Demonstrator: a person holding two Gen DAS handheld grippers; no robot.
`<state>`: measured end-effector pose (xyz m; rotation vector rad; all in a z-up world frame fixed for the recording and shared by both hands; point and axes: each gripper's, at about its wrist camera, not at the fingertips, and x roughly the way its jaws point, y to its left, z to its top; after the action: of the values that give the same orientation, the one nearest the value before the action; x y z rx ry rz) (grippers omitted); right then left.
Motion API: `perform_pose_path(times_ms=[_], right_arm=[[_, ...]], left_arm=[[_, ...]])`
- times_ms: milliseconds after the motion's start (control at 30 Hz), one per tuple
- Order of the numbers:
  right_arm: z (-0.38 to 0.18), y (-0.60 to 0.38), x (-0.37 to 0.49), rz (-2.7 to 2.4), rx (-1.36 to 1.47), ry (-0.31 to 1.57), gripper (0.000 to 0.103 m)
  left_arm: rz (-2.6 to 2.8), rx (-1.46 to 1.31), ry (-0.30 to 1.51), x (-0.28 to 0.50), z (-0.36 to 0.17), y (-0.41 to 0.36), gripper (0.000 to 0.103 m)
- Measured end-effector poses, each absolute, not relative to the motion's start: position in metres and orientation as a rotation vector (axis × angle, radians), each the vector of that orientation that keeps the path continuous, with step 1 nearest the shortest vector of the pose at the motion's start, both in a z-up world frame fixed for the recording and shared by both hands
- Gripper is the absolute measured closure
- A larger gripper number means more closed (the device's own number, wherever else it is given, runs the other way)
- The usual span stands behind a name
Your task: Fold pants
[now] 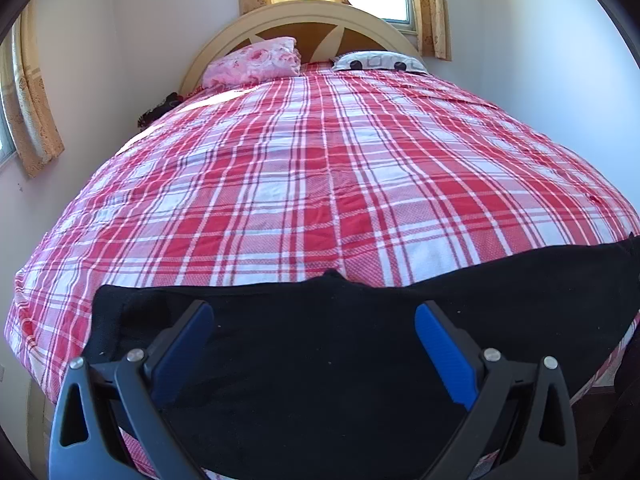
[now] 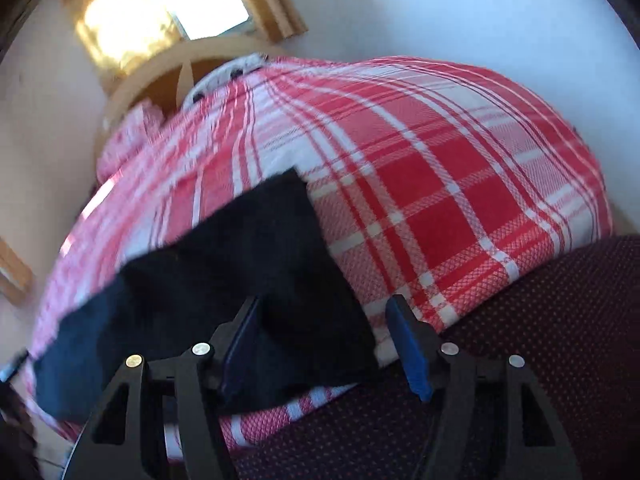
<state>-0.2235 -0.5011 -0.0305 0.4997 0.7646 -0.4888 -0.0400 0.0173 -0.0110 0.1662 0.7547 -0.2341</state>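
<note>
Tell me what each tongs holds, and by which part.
Nothing. Left tongs and right tongs stand open above the black pants.

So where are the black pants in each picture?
Left wrist view: the black pants lie across the bottom, on the bed's near edge, under the open left tongs.
Right wrist view: the pants run from the lower left toward the centre.
Shared landmark: the curved headboard below the window.

Home bedroom: plaid-covered bed (image 1: 320,168), headboard (image 1: 304,16), pillows, curtained window.
</note>
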Motion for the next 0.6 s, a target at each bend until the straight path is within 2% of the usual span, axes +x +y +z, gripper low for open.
perform_pose_path(times_ms=[67, 133, 267, 367, 600], right_arm=[[-0.030, -0.493, -0.223, -0.451, 0.484, 0.776, 0.047], [-0.028, -0.493, -0.227, -0.436, 0.494, 0.759, 0.079], [-0.036, -0.496, -0.250, -0.384, 0.654, 0.656, 0.083], [-0.030, -0.487, -0.251, -0.398, 0.674, 0.618, 0.088], [0.041, -0.391, -0.219, -0.298, 0.390, 0.542, 0.088]], left_arm=[[-0.259, 0.172, 0.753, -0.042, -0.012, 0.010, 0.000], [-0.285, 0.191, 0.752, -0.045, -0.013, 0.000, 0.000], [-0.349, 0.215, 0.753, -0.054, -0.016, -0.024, 0.000], [-0.395, 0.232, 0.762, -0.059, -0.020, -0.040, 0.000], [-0.474, 0.283, 0.782, -0.068, -0.035, -0.071, 0.000]])
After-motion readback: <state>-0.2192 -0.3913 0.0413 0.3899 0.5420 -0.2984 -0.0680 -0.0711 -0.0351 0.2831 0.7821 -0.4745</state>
